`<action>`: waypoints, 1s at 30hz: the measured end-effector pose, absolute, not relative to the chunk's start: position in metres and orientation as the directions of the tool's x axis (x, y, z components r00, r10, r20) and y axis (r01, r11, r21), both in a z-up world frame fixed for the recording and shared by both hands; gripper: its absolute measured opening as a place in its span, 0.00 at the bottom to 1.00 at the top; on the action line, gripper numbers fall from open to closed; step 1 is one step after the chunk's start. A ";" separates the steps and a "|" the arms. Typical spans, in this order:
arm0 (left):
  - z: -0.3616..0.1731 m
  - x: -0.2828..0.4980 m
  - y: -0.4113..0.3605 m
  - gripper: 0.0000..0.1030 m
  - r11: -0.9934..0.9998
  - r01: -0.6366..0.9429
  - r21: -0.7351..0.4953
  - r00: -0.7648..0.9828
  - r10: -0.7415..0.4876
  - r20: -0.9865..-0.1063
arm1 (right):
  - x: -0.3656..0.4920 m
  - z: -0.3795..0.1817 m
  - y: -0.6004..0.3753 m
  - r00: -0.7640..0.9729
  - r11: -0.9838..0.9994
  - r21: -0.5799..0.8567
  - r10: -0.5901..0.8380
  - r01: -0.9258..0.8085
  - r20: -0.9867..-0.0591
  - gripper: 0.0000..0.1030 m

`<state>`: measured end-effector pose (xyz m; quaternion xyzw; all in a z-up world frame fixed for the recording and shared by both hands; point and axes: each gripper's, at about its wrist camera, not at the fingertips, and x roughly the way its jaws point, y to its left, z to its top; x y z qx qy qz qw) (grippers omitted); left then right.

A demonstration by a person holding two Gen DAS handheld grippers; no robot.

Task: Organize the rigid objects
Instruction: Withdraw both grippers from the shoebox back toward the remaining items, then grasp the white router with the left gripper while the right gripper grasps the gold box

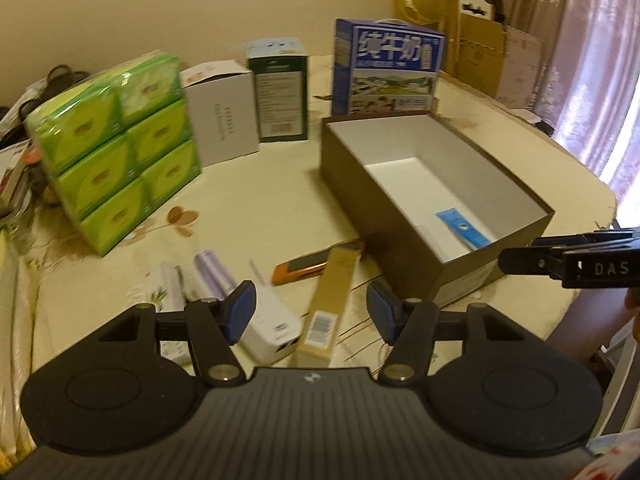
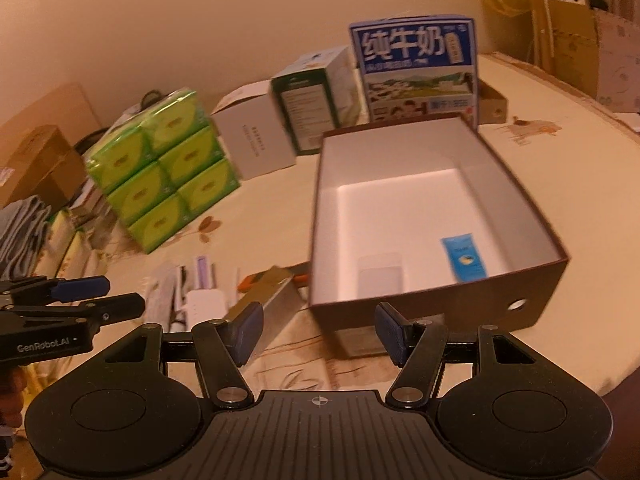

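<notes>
Your left gripper point(image 1: 308, 312): jaws wide apart, holding nothing, above the tan carton point(image 1: 330, 302) and white adapter point(image 1: 272, 330). Your right gripper point(image 2: 318, 330): jaws wide apart, empty, at the brown box point(image 2: 440, 312) near wall. Inside the box: blue packet point(image 2: 464, 258), white item point(image 2: 380, 274). On the table point(image 1: 260, 200), left of the box: orange item point(image 1: 304, 268), purple tube point(image 1: 212, 274).
</notes>
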<state>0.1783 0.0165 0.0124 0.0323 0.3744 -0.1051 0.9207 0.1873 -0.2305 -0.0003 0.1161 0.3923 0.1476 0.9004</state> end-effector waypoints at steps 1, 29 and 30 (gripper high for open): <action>0.011 0.176 0.020 0.55 0.977 0.210 -0.018 0.699 -0.163 -0.696 | 0.186 -0.001 -0.227 0.647 0.928 0.328 0.362 -0.179 -0.671 0.57; -0.049 0.169 0.097 0.55 0.999 0.009 -0.042 0.632 -0.039 -0.774 | 0.222 -0.066 -0.111 0.535 0.923 0.292 0.383 -0.250 -0.753 0.57; -0.051 0.171 0.099 0.55 0.999 0.007 -0.046 0.630 -0.040 -0.775 | 0.224 -0.068 -0.109 0.533 0.925 0.291 0.379 -0.244 -0.757 0.57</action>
